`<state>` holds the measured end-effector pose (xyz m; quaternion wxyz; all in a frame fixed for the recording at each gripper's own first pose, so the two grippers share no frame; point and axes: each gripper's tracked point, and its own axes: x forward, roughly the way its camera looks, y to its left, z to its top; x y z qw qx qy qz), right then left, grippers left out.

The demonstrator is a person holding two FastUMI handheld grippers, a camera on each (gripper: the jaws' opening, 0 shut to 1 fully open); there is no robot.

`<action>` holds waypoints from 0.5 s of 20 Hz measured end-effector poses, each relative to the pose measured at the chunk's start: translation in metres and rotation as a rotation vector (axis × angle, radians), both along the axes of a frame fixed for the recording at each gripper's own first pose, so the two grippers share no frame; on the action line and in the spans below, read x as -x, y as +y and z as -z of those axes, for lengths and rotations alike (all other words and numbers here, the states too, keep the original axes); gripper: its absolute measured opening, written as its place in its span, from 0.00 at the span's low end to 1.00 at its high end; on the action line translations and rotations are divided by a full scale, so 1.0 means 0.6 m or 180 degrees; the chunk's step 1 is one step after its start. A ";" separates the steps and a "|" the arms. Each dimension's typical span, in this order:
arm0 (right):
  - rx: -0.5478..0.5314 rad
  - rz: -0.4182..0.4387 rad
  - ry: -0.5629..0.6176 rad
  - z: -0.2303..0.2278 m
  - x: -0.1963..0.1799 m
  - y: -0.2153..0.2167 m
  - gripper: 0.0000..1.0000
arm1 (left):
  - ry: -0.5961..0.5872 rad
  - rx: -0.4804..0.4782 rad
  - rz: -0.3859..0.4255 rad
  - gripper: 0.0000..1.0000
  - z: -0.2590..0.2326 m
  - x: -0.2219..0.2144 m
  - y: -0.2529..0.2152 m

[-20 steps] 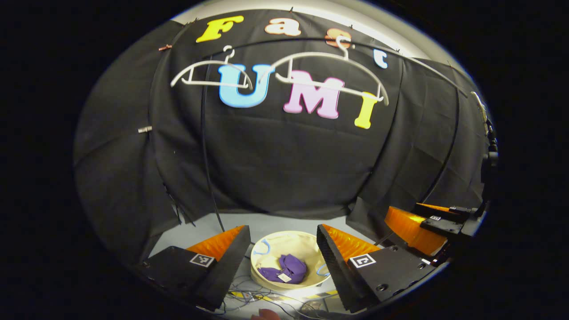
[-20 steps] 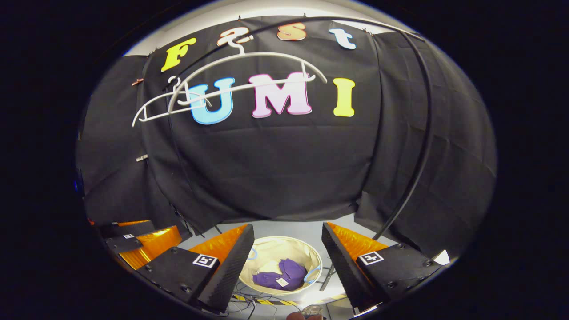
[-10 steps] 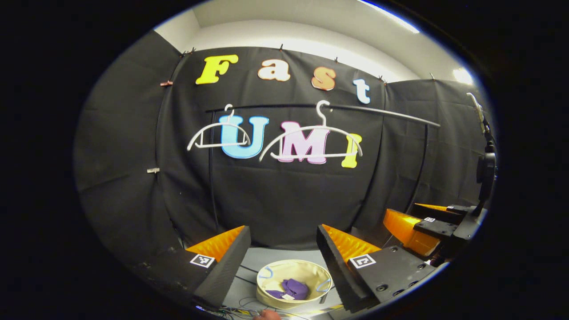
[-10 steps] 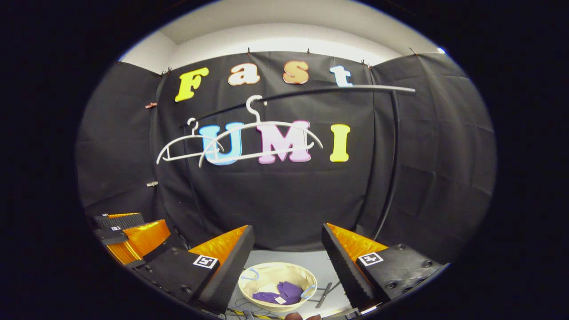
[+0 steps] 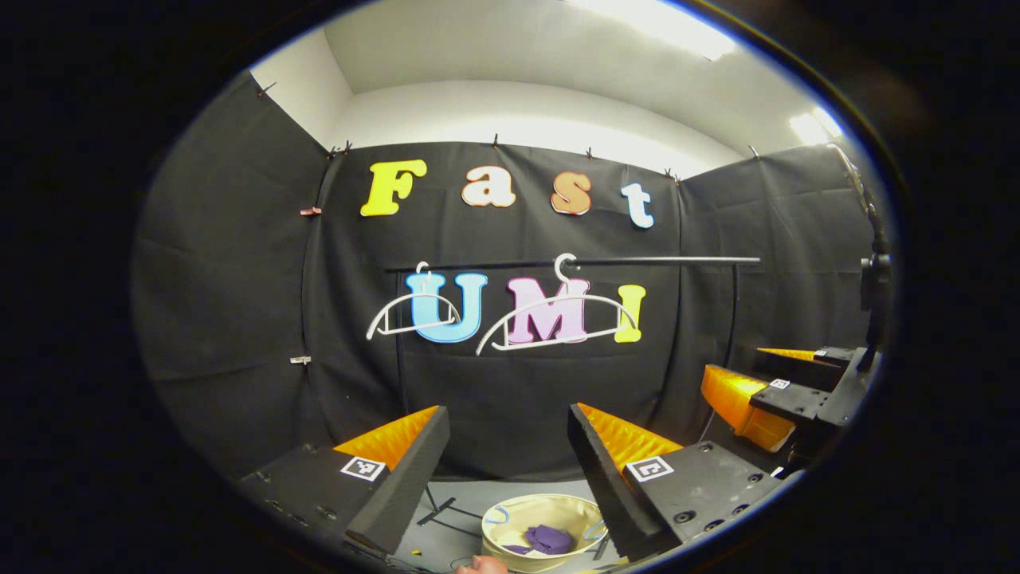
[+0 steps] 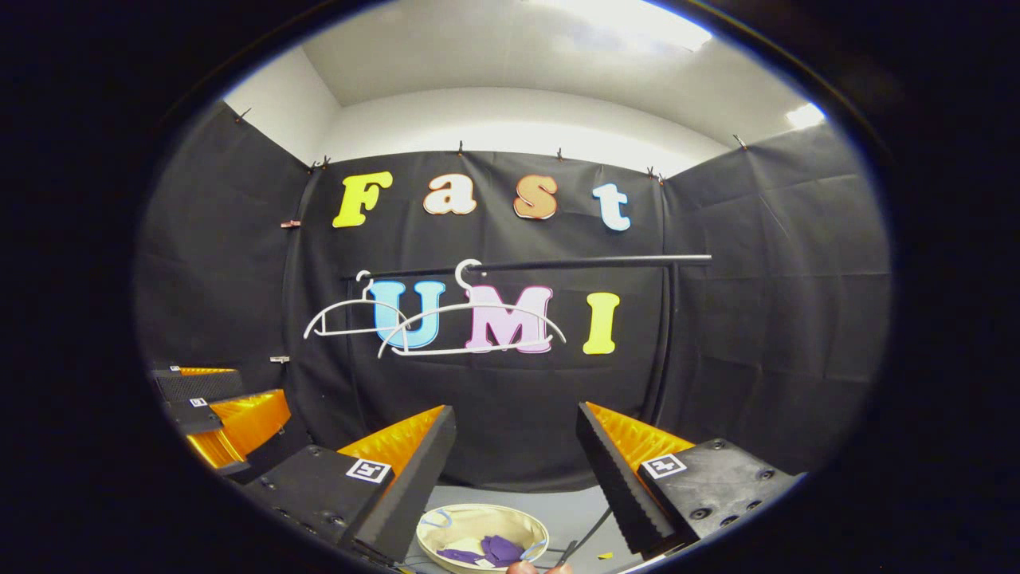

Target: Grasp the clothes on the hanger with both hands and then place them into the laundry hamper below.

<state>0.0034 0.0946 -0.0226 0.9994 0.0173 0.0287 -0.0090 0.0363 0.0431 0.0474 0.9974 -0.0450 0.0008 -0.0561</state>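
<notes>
Down at the bottom of both views sits the laundry hamper (image 5: 510, 522) on the floor (image 5: 454, 530), w/ the purple clothes (image 5: 550, 539) already bunched inside it, roughly mid-basket. Same pile shows in the right gripper view (image 6: 494, 550), hamper rim (image 6: 446, 522) pale w/ thin blue loop handles.

Up on the black rail (image 5: 661, 260) hang two white hangers, both bare: a smaller one (image 5: 410, 307) to the left and a larger one (image 5: 558, 319) next to it, overlapping slightly in the right gripper view.

Left gripper (image 5: 508, 446): jaws spread wide, nothing between them. Right gripper (image 6: 516, 454): likewise released & empty; it also appears off to the side in the left gripper view (image 5: 765, 391).

Handling, as a guess: garment looks light, soft, floppy fabric, no stiffness, not fragile, prob. not slippery. If it needed re-grabbing, best pinch would be on a raised fold of cloth, one gripper per side, so it doesn't drape & snag the rim.

Writing: a small pale tag shows on the clothes, too tiny to read. Square coded markers sit on the gripper bodies; no brand legible.
</notes>
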 end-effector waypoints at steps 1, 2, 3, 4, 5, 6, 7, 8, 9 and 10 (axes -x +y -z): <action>-0.0015 -0.0005 -0.0020 -0.006 0.008 0.001 0.98 | -0.0028 0.0007 -0.0023 0.90 -0.009 0.005 0.002; -0.0028 -0.0014 -0.0048 -0.013 0.016 0.002 0.98 | -0.0040 0.0005 -0.0062 0.90 -0.014 0.012 0.005; -0.0038 -0.0018 -0.0088 -0.022 0.025 0.004 0.94 | -0.0059 0.0002 -0.0094 0.94 -0.018 0.021 0.008; -0.0044 -0.0030 -0.0134 -0.033 0.031 0.005 0.94 | -0.0081 0.0002 -0.0103 0.94 -0.021 0.031 0.011; -0.0043 -0.0030 -0.0184 -0.043 0.035 0.004 0.94 | -0.0105 -0.0005 -0.0104 0.94 -0.027 0.039 0.013; -0.0047 -0.0032 -0.0214 -0.050 0.040 0.004 0.94 | -0.0118 -0.0017 -0.0119 0.95 -0.027 0.043 0.018; -0.0049 -0.0033 -0.0228 -0.053 0.042 0.004 0.98 | -0.0127 -0.0023 -0.0129 0.92 -0.030 0.049 0.022; -0.0058 -0.0032 -0.0222 -0.053 0.046 0.005 0.98 | -0.0143 -0.0024 -0.0140 0.95 -0.032 0.054 0.024; -0.0065 -0.0042 -0.0209 -0.053 0.045 0.008 1.00 | -0.0150 -0.0018 -0.0137 0.94 -0.035 0.056 0.025; -0.0066 -0.0049 -0.0192 -0.051 0.045 0.011 1.00 | -0.0155 -0.0018 -0.0133 0.92 -0.035 0.054 0.021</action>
